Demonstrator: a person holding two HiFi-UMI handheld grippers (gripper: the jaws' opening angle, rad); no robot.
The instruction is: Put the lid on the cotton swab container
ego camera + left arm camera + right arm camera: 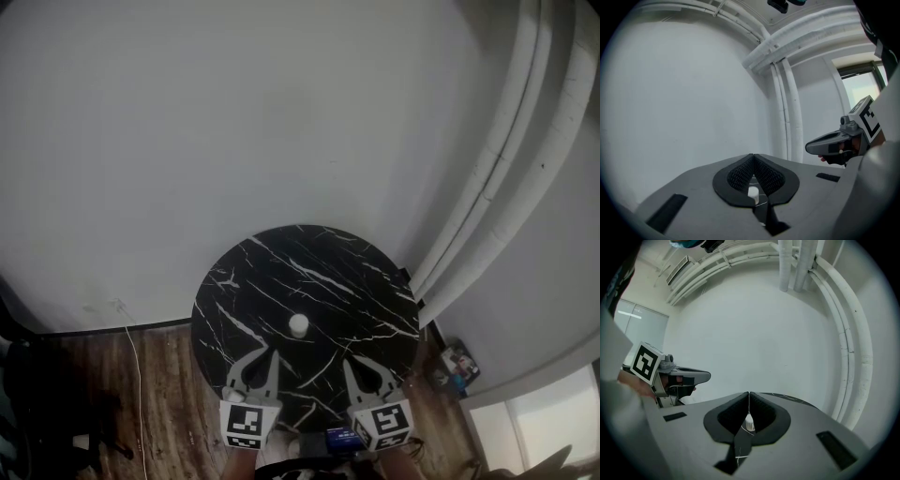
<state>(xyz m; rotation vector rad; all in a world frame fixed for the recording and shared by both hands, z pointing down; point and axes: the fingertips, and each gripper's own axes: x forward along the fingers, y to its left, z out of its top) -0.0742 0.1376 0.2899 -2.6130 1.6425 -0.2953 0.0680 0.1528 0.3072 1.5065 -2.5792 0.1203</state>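
Left gripper (261, 356) held over near edge of round black marbled counter (309, 272); jaws closed tip to tip, nothing gripped. Right gripper (354, 367) held beside it, to its right; jaws likewise shut together, nothing between them. Small white container (298, 324) seen upright on counter, ahead of both grippers and between them, apart from tips. Whether lid sits on it cannot be told.
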